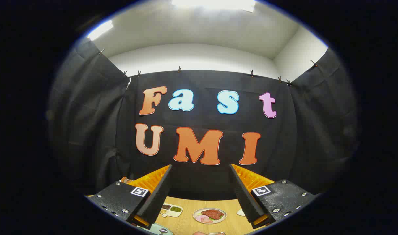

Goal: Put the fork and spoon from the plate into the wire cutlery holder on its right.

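The plate (155, 229) that should carry the fork and spoon shows as a pale blue-green rim at the near edge of the worktop (186, 217), just below the left finger, with what looks like the bowl of a spoon (162, 231) resting on it. The fork cannot be made out, and the wire cutlery holder cannot be picked out either.

The gripper (200, 189) is held high and level, pointing at the booth's cloth wall more than at the worktop. Its jaws stand wide apart with nothing between them.

Judged from this, the task looks barely started: nothing is grasped, and at least the spoon seems to lie on the plate. Both pieces remain to be picked up and placed.

Farther out on the worktop lie a dish of meat (209, 215) between the fingers and a small divided tray (171, 210) beside the left finger.
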`<state>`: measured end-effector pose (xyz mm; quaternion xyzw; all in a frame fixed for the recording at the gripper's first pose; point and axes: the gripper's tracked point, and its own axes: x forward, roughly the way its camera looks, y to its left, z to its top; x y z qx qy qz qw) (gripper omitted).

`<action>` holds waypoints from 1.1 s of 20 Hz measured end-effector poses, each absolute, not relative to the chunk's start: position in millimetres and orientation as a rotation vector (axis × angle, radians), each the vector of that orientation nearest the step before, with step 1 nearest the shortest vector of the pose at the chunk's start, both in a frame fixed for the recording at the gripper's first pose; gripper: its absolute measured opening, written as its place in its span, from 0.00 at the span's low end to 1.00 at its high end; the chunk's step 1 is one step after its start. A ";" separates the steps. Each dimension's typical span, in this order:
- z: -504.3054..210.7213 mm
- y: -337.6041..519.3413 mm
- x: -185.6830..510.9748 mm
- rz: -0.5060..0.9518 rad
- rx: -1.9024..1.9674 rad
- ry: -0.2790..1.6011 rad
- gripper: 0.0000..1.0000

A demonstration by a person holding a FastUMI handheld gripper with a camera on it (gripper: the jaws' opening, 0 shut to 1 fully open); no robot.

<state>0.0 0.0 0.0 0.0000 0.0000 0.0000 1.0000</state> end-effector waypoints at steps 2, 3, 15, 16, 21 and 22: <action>-4.1 -1.9 2.2 -0.006 -0.001 0.008 0.99; -5.3 -0.6 2.0 -0.003 0.005 0.016 0.99; -16.0 10.7 12.4 0.029 0.019 0.050 0.99; -25.2 13.5 12.6 0.032 0.016 0.076 0.99; -73.7 35.6 12.6 0.068 0.021 0.242 0.99; -84.0 42.4 12.7 0.085 0.025 0.277 0.99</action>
